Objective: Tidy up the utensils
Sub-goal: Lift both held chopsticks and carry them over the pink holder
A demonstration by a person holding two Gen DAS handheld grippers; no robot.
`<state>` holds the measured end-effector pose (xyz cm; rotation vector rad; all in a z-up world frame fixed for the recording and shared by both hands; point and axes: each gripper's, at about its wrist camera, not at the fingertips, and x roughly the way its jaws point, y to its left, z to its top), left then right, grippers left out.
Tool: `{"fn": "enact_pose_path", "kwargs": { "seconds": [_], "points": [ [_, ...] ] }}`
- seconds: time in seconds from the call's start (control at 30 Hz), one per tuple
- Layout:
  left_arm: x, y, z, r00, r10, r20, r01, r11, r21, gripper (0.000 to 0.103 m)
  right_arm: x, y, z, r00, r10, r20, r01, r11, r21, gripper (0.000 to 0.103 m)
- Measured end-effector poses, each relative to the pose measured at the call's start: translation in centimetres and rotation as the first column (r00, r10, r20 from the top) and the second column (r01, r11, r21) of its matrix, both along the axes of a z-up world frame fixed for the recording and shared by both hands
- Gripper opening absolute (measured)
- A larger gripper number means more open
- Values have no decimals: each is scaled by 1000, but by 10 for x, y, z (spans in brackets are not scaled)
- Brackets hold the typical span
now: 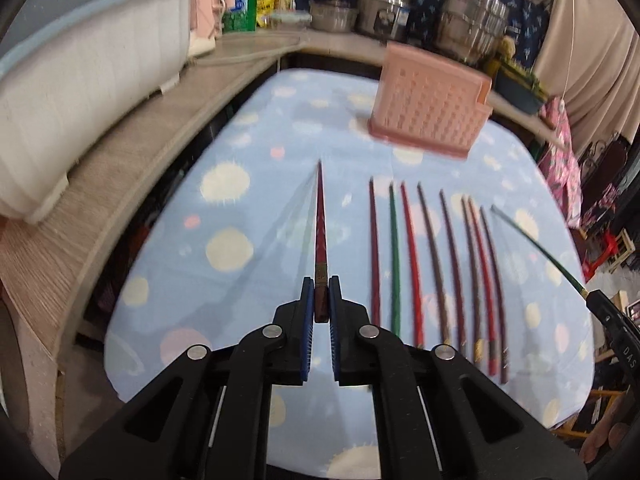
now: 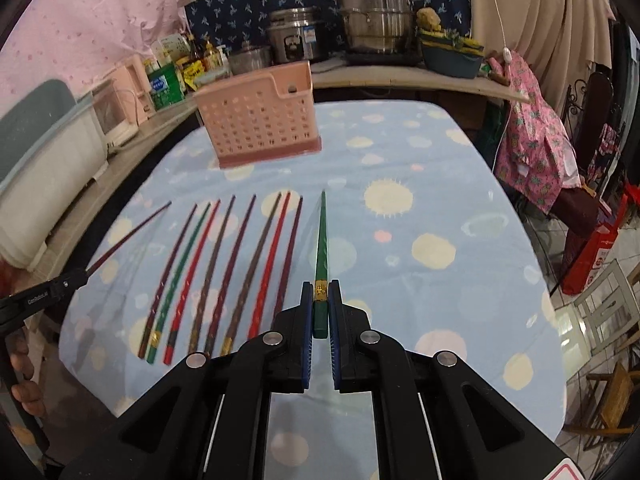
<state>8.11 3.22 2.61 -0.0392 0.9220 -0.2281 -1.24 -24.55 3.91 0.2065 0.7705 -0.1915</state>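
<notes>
The dark red chopstick (image 1: 321,224) sat pinched at its thick butt end in the left gripper (image 1: 320,300), at lower centre of the left wrist view, its taper aimed up-frame toward the pink basket (image 1: 430,110). The butt grip likely kept the tip free to drop into the basket. The green chopstick (image 2: 321,248) was clamped the same way by the right gripper (image 2: 320,300), jaws narrow on its gold-banded end. Both sticks appeared clear of the cloth, though motion blur made that hard to confirm.

The remaining chopsticks (image 1: 436,264) — eight, in red, green and brownish lacquer — lay side by side right of centre, butts toward the camera (probably set out for easy picking). They were slim, tapered and glossy.

The basket was perforated plastic, rectangular with a darker base, standing upright in the upper right. The tablecloth (image 1: 240,208) was soft pale-blue fabric with cream and pink dots. Steel pots (image 2: 372,16) stood on the counter behind.
</notes>
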Motion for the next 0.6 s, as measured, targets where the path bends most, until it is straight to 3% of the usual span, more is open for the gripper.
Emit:
{"fn": "enact_pose_path", "kwargs": {
  "seconds": [0.2, 0.6],
  "points": [
    [38, -4, 65, 992, 9, 127, -6, 1000, -22, 7, 41, -27, 65, 990, -3, 139, 4, 1000, -8, 7],
    [130, -29, 185, 945, 54, 322, -5, 988, -152, 7, 143, -71, 150, 949, -20, 316, -3, 997, 73, 7]
  ]
}}
